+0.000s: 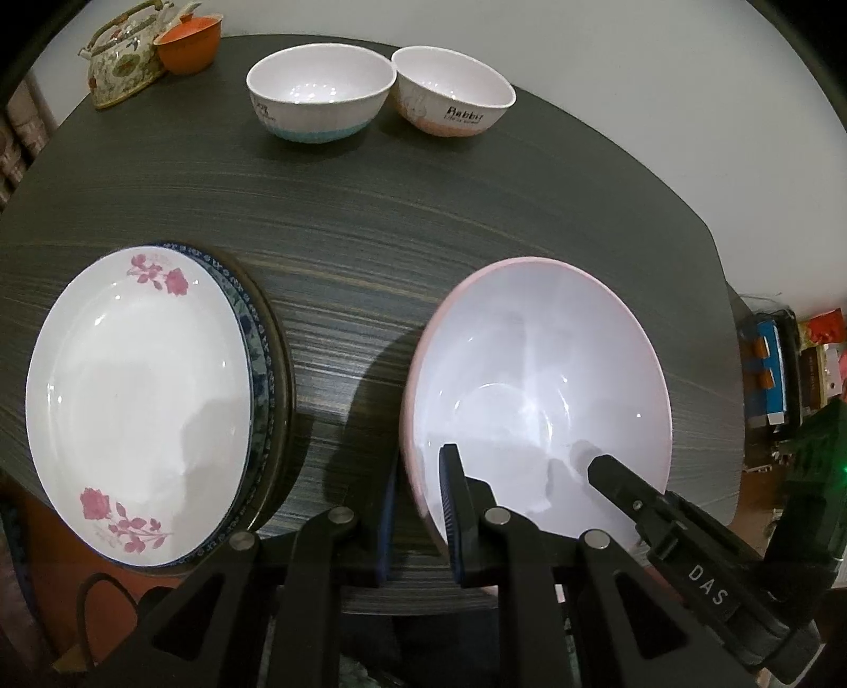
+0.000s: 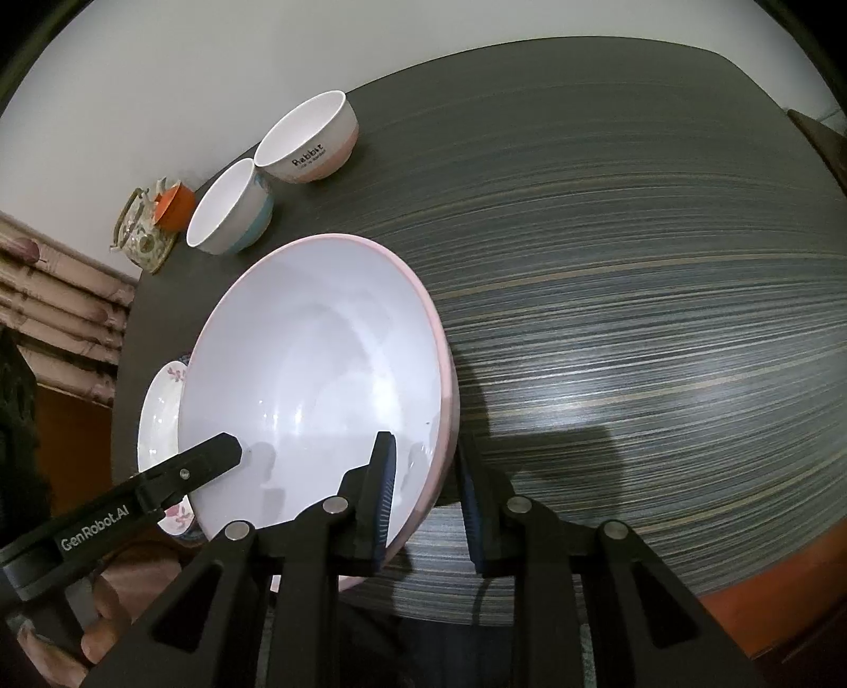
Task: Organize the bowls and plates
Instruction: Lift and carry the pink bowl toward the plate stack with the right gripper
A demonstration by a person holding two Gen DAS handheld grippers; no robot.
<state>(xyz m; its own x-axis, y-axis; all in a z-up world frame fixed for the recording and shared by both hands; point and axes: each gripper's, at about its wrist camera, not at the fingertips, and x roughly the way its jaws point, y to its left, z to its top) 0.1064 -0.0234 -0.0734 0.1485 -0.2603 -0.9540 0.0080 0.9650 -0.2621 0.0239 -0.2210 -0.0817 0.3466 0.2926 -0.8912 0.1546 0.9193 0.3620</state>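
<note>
A large pink-rimmed bowl [image 1: 534, 381] with a white inside stands on the dark table; it also shows in the right wrist view [image 2: 317, 370]. My left gripper [image 1: 418, 508] straddles its left rim, one finger inside and one outside, jaws closed on the rim. My right gripper [image 2: 426, 503] straddles the opposite rim the same way; its finger shows in the left wrist view [image 1: 614, 476]. A stack of plates [image 1: 143, 397], the top one white with pink roses, lies left of the bowl. Two small bowls, one blue-based [image 1: 320, 90] and one pink-based marked "Rabbit" [image 1: 452, 90], stand at the far edge.
A floral teapot [image 1: 124, 58] and an orange lidded cup [image 1: 188, 45] stand at the table's far left corner. The dark striped table [image 2: 635, 317] stretches wide to the right of the big bowl. Clutter lies on the floor beyond the right edge [image 1: 783, 360].
</note>
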